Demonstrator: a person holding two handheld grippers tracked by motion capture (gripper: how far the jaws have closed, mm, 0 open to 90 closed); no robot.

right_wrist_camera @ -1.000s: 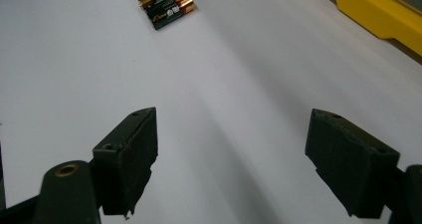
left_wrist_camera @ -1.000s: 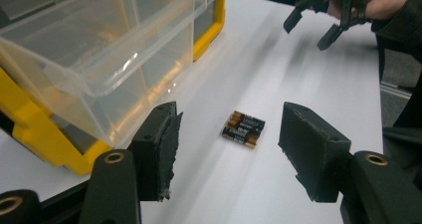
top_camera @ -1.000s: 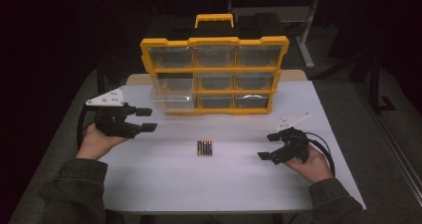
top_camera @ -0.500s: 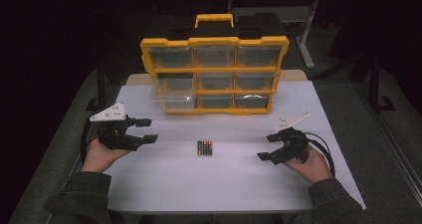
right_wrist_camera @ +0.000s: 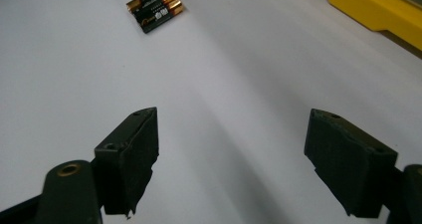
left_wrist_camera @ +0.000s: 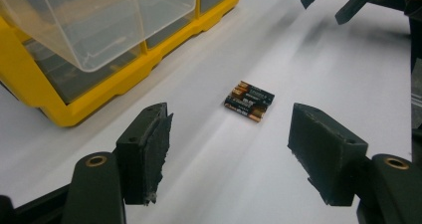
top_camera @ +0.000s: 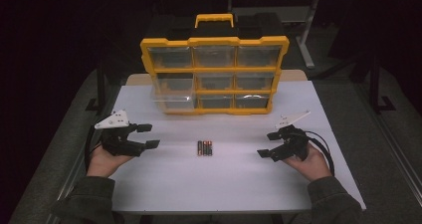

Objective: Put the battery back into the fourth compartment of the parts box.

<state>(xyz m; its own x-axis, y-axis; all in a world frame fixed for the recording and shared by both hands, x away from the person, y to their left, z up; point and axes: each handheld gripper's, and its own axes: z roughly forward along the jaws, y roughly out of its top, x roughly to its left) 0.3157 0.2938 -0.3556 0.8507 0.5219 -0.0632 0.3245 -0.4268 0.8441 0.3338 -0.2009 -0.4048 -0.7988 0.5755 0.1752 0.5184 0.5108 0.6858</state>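
Jaws spread wide on both sides and holding nothing, the left gripper (top_camera: 142,137) and the right gripper (top_camera: 271,144) hover low over the white table (top_camera: 219,189), one at each flank, each pointed inward at the same target. Behind them stands the big yellow organizer (top_camera: 214,74), upright on its edge at the far side of the table, with one clear drawer (top_camera: 171,102) at its lower left pulled partway out. Dead centre between the two grippers, well apart from both, lie the batteries (top_camera: 204,148): three small cells side by side, touching each other, flat on the table. The likely job is lifting a cell and carrying it to that open drawer. To do it well, one gripper should come down over the end cell of the row, jaws straddling its width and not its length, and close gently so its neighbours are not rolled away; the left one looks better placed, being on the drawer's side. Now the views: the left gripper view brings the batteries (left_wrist_camera: 249,101) up sharp, copper ends and dark labels plain, and shows the drawer (left_wrist_camera: 99,20) jutting out empty, which the high view leaves vague. The right gripper view catches the batteries (right_wrist_camera: 155,6) at its top and a strip of the organizer's (right_wrist_camera: 378,10) yellow frame.
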